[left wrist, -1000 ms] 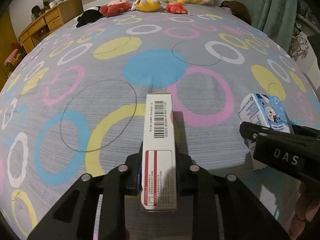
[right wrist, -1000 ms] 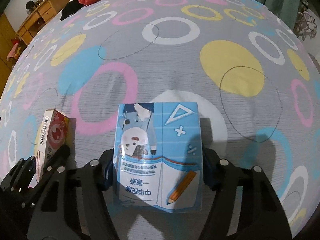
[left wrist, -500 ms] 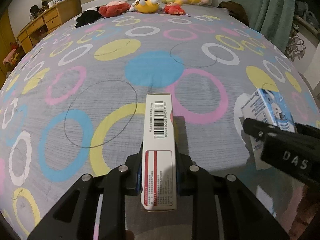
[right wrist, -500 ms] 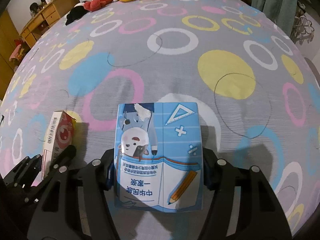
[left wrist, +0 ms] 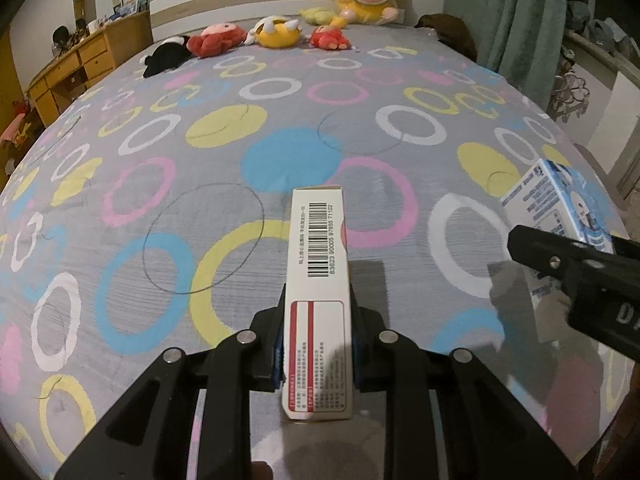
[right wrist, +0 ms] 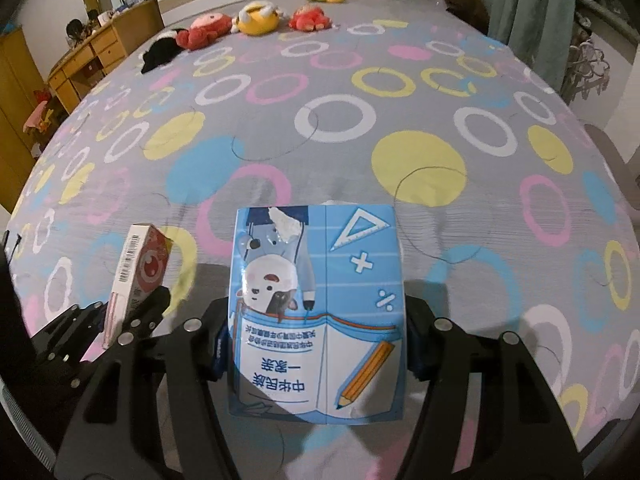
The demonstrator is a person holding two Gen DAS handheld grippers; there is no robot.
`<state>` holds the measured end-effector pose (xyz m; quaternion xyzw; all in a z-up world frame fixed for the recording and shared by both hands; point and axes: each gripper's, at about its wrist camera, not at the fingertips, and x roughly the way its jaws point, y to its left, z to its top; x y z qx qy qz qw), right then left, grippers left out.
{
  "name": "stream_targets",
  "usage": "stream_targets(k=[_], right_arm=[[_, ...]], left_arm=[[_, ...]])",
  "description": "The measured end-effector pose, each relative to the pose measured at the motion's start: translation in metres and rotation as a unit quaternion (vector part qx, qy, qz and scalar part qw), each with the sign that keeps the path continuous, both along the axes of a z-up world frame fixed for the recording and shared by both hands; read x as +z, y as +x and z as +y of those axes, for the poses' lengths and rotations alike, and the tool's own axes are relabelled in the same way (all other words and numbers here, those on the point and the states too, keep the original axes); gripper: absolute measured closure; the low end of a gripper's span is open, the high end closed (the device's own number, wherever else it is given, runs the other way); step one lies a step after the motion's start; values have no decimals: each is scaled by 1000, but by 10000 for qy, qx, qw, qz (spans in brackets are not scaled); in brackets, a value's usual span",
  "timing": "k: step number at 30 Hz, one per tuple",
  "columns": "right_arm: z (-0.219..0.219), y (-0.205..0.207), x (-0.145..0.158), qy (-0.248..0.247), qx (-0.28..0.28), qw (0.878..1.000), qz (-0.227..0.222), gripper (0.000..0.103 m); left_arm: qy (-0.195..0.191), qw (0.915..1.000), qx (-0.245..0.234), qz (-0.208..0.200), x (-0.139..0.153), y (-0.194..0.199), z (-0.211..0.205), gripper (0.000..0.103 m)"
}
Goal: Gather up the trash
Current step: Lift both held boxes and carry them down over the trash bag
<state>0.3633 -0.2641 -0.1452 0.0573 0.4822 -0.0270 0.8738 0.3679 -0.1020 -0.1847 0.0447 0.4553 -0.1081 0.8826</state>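
holding both items clear of the bed (left wrist: 120, 184): left gripper (left wrist: 318, 354) clamped on narrow white box (left wrist: 318, 280), right gripper (right wrist: 316, 346) clamped on blue carton (right wrist: 316, 304), seen at 3 o'clock in the left view; the long box could pivot and slip since only its near end is pinched.

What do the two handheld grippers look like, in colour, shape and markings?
Both the left gripper and right gripper are matte black, with angular linkage arms, round silver rivets and blue pads. The right one carries white letters on its side.
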Motion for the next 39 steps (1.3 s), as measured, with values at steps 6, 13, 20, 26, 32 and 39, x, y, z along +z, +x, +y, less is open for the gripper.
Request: stream_targets(k=[6, 13, 20, 26, 32, 39], right_arm=[[0, -46, 35, 5, -10, 9994, -348, 41], [2, -105, 64, 17, -39, 9981, -619, 41], [6, -160, 85, -14, -83, 9970, -771, 41], [10, -212, 100, -27, -76, 9956, -933, 41], [12, -265, 93, 119, -128, 9956, -917, 41], [13, -322, 67, 161, -148, 9970, -744, 41]], left_arm=[[-123, 9992, -243, -277, 29, -29, -4, 79], [-240, 9983, -345, -401, 47, -74, 1, 79], [-370, 9966, -459, -580, 66, -108, 5, 79], [-428, 9964, -553, -485, 62, -150, 6, 79], [-447, 9974, -506, -235, 43, -197, 12, 79], [-321, 9979, -553, 55, 15, -250, 21, 79]])
